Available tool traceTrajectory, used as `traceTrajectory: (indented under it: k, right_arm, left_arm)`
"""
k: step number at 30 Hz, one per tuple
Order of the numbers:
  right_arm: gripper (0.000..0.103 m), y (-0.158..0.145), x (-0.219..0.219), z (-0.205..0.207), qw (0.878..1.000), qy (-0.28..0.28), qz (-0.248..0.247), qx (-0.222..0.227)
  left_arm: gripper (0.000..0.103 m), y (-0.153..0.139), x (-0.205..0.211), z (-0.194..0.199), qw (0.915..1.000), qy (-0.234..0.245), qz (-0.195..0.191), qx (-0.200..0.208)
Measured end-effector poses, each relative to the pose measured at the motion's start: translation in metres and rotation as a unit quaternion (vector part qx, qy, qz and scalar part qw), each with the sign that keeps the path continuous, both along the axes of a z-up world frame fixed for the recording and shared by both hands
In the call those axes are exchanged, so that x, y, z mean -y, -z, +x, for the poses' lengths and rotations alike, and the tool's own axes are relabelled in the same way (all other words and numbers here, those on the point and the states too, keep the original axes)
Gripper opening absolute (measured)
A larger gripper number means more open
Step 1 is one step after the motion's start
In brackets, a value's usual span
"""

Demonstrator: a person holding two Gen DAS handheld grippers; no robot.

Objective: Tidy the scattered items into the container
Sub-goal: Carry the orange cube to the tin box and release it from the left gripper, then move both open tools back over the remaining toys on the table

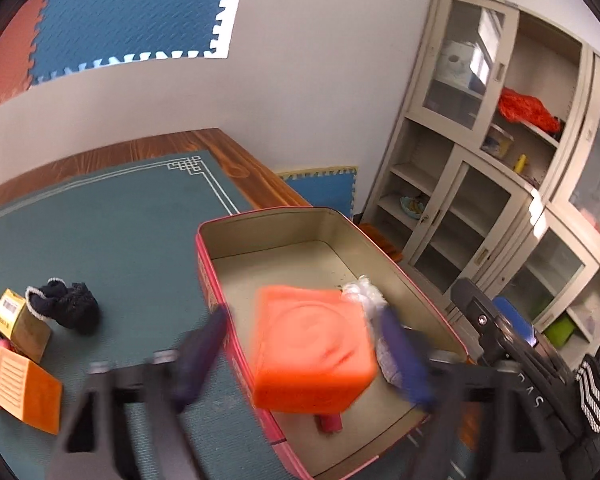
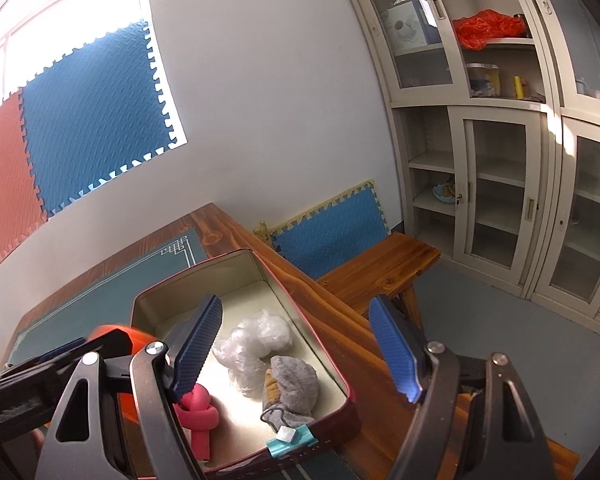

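Orange foam cube [image 1: 314,346], blurred, seems free between the spread left gripper [image 1: 300,364] fingers above the red tin [image 1: 260,220]; right gripper [image 2: 300,344] empty, open. Withdraw straight upward.

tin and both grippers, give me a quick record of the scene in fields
container: open red tin on the green mat
inside tin: clear plastic wad, grey sock, pink knotted foam piece
clipped to rim: teal clip
left gripper: around an orange block over the tin; blurred
right gripper: open, empty, above the tin
still on mat: dark knitted bootie, yellow carton, orange box
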State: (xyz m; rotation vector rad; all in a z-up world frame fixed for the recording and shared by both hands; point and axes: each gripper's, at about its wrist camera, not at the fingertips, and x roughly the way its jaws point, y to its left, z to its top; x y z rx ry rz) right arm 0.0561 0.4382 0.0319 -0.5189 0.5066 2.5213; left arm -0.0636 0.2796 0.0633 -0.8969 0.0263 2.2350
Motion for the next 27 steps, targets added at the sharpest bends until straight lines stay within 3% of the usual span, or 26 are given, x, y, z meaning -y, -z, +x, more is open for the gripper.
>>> traceTrajectory:
  k: [6,18,27]
  right_arm:
    - [0.079,0.001,-0.001,0.001,1.0,0.0,-0.004,-0.002]
    - [0.079,0.003,0.005,-0.002,1.0,-0.009,0.006,0.007]
    - [0.079,0.002,0.016,-0.007,0.999,-0.028,0.029,0.007]
  left_arm:
    - [0.088,-0.006,0.009,0.0,0.9995,-0.02,0.006,-0.022]
    - [0.088,0.003,0.026,0.002,0.9975,-0.053,-0.028,-0.038]
    - [0.088,0.01,0.063,-0.007,0.9944,-0.099,-0.033,-0.017]
